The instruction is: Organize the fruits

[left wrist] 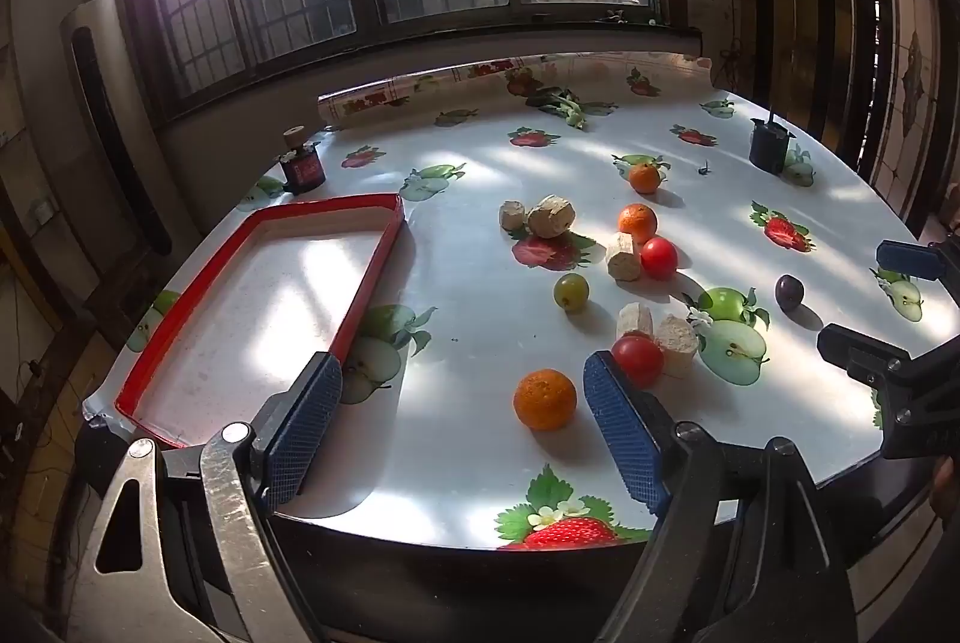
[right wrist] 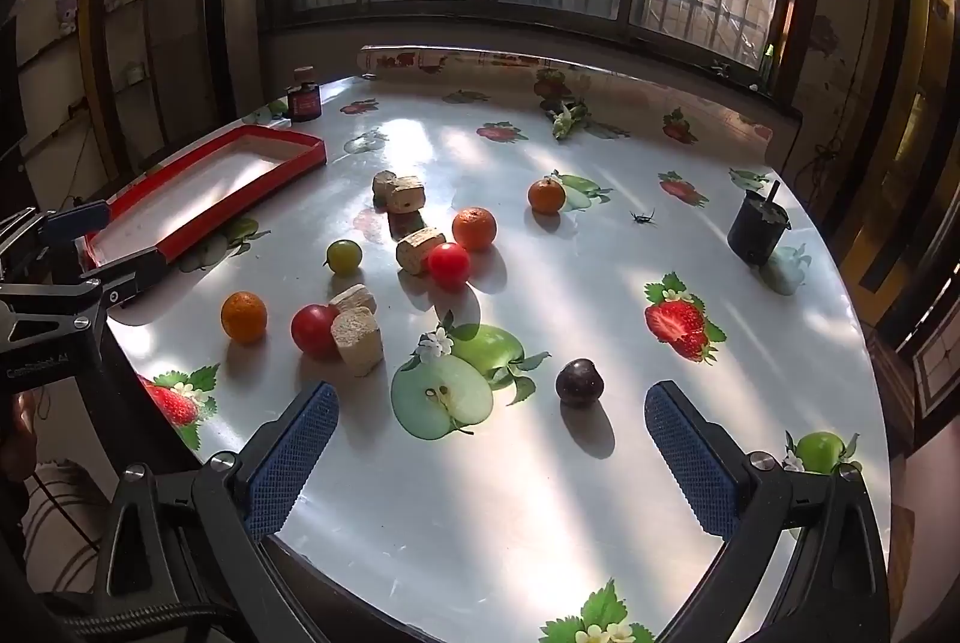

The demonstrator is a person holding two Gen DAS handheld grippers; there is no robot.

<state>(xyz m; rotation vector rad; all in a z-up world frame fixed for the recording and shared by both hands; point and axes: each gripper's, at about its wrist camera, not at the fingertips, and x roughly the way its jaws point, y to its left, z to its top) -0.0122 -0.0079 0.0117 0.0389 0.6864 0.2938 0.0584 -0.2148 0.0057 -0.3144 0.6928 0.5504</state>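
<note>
Two grippers hover with jaws spread, gripping nothing: left gripper (left wrist: 462, 427) just right of the red tray (left wrist: 366, 277); a mandarin (left wrist: 545, 398) lies between its fingers; further right of the tray, right gripper (right wrist: 489, 457) faces a dark plum (right wrist: 578, 382).

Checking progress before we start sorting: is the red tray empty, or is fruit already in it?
Empty. The red tray shows only its bare white floor in both views; every fruit, such as the nearest orange, sits on the tablecloth outside it.
</note>
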